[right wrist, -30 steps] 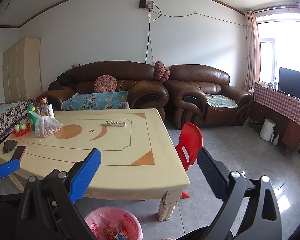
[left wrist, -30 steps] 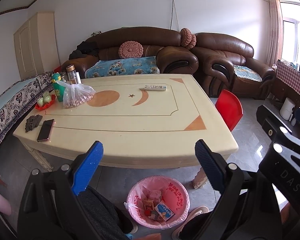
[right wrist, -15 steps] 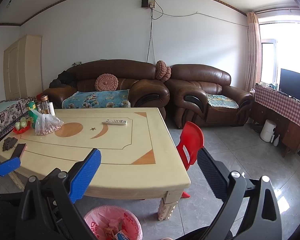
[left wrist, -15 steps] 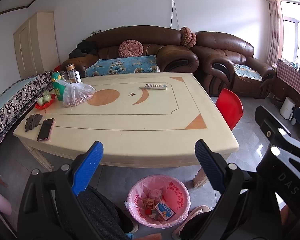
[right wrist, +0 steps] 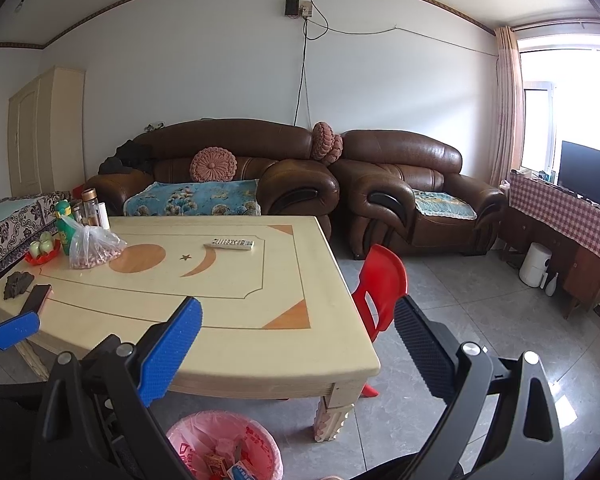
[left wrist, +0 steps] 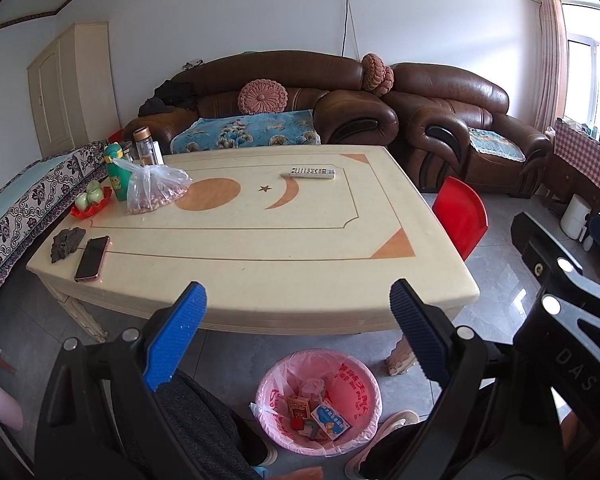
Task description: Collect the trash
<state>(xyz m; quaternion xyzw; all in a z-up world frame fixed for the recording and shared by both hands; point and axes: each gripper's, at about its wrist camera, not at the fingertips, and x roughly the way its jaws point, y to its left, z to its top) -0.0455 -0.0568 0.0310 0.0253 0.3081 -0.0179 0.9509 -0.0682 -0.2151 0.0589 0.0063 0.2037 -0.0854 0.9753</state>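
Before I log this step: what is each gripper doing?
Left gripper: open, holding nothing.
Right gripper: open, holding nothing.

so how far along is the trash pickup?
Looks mostly done: small boxes and wrappers sit in the pink bin on the floor. Nothing in hand; left tool and right tool are open and empty. No obvious trash left on the table.

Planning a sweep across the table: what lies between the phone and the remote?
Bare tabletop only between phone and remote; both wrist views show it.
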